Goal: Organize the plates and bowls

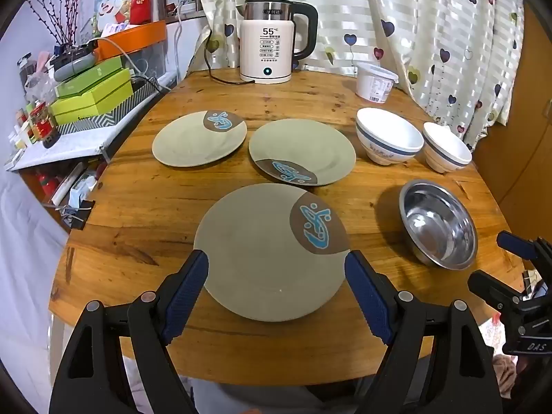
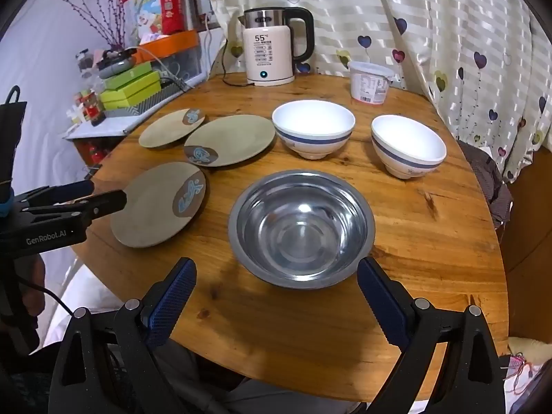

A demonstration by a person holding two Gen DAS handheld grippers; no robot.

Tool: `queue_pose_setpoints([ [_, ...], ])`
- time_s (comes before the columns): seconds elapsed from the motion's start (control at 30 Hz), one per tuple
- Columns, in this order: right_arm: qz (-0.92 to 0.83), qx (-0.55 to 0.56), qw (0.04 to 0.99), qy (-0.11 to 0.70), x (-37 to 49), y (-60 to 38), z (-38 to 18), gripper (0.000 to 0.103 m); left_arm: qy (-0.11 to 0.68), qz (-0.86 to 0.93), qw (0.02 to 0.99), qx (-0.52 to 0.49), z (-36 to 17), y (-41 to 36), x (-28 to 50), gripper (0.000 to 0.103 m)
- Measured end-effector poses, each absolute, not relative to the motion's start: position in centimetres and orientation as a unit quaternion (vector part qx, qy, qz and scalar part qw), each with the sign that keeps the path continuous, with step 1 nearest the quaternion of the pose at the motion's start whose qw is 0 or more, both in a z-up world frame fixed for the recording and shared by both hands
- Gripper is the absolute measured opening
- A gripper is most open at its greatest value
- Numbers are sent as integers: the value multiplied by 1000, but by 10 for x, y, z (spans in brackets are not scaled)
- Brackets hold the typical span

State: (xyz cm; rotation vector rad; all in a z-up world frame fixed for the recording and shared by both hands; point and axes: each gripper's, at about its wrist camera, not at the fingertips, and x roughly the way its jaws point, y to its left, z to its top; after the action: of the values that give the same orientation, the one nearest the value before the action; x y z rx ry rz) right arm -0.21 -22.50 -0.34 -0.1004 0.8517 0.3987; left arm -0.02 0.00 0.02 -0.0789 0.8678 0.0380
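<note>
Left tongs [image 1: 276, 262] are hanging wide open, blue pads sitting on either side of the nearest plate [image 1: 272, 252] without visibly gripping it. Right tongs [image 2: 276, 272] are spread open too, hovering just short of the steel bowl [image 2: 302, 227], nothing in them.

That near plate is lying flat at the 6 o'clock edge of the round wooden worktop [image 1: 145, 214]: greyish green, with a brown patch carrying a blue fish-like squiggle. Two matching plates are sitting further in, the left plate [image 1: 199, 138] around 10 o'clock and the middle plate [image 1: 302, 151] close to the centre, almost touching each other.

The steel bowl is sitting at about 4 o'clock, shiny and empty. Behind it, toward 2 o'clock, two white bowls with a blue band are standing upright, the bigger bowl [image 2: 313, 128] and the smaller bowl [image 2: 408, 145] apart from each other, both empty.

Way back at 12 o'clock a white kettle [image 1: 267, 46] is showing 55, and a white tub [image 1: 375, 81] with a lid is sitting by the curtain [image 1: 431, 34], contents hidden.
</note>
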Motion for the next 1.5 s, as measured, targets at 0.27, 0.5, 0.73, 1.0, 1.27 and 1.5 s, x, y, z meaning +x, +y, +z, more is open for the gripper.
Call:
queue_pose_setpoints([
  [0.27,200,-50,890,408,0,-219,-4,95,414,24,910,-26,6,3,-2,82],
  [0.5,211,-54,890,400,-1,-216,-4,95,414,31,910,-12,6,-1,-1,82],
  [0.73,216,-50,889,401,-1,-214,-1,95,409,37,912,-7,7,-2,-5,82],
  [1.0,218,-48,885,408,0,-214,-2,95,409,38,912,-6,7,-2,-5,82],
  [1.27,220,-48,886,406,0,-214,-1,95,410,38,911,-6,7,-1,-5,82],
  [1.5,220,-48,885,407,1,-213,-1,95,412,37,910,-15,5,3,-4,82],
])
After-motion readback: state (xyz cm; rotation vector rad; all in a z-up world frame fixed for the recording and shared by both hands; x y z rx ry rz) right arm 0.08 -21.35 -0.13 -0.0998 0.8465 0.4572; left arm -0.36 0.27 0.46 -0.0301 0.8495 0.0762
